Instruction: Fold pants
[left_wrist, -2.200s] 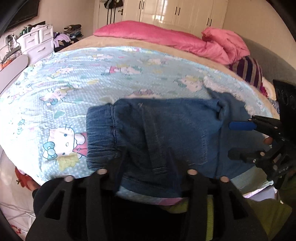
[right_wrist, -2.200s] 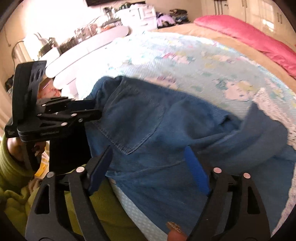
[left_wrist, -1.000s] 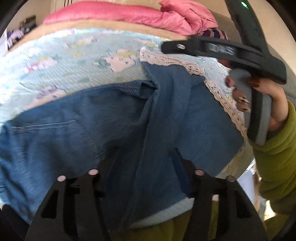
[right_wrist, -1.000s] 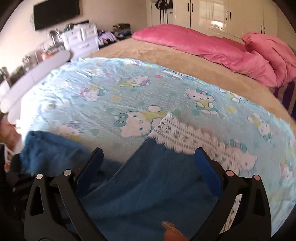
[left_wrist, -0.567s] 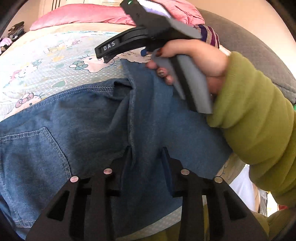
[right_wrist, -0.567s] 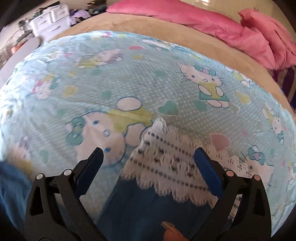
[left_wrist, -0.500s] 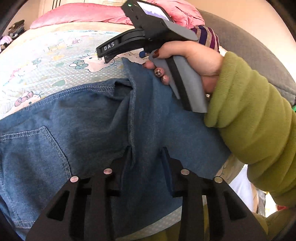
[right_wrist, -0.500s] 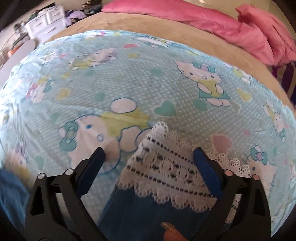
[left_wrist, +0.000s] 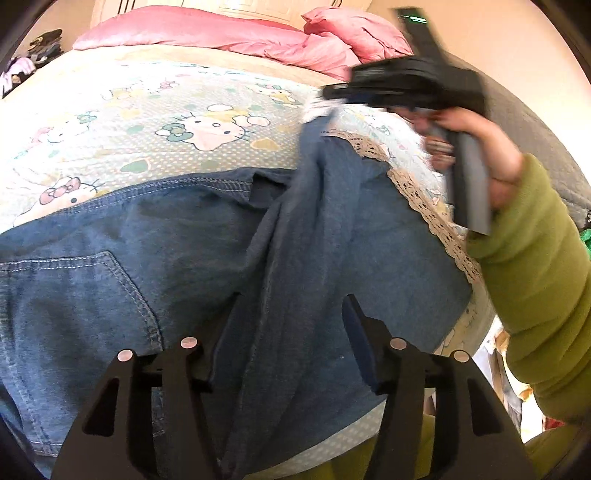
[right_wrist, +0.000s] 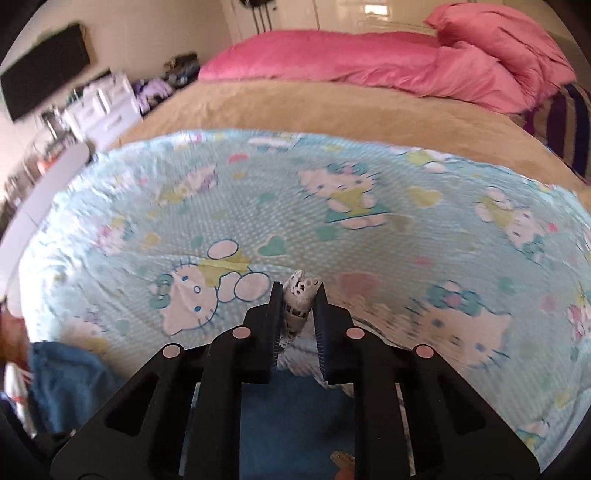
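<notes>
A home bedroom: a wide bed (right_wrist: 332, 110) with a tan cover, pink satin pillows (right_wrist: 369, 62), a light-blue cartoon-cat blanket (right_wrist: 369, 221), and white wardrobe doors (right_wrist: 369, 14) behind.

Pants (left_wrist: 184, 266) cut off at left edge; right claw (left_wrist: 332, 96) motion-blurred; dresser clutter (right_wrist: 55, 122) indistinct.

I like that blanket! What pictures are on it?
The blanket is light blue with cartoon cats, hearts and dots, clearest from the right wrist.

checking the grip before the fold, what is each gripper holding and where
The right gripper is shut on the lace hem at the leg end of the pants. The left gripper is open over the pants, holding nothing.
</notes>
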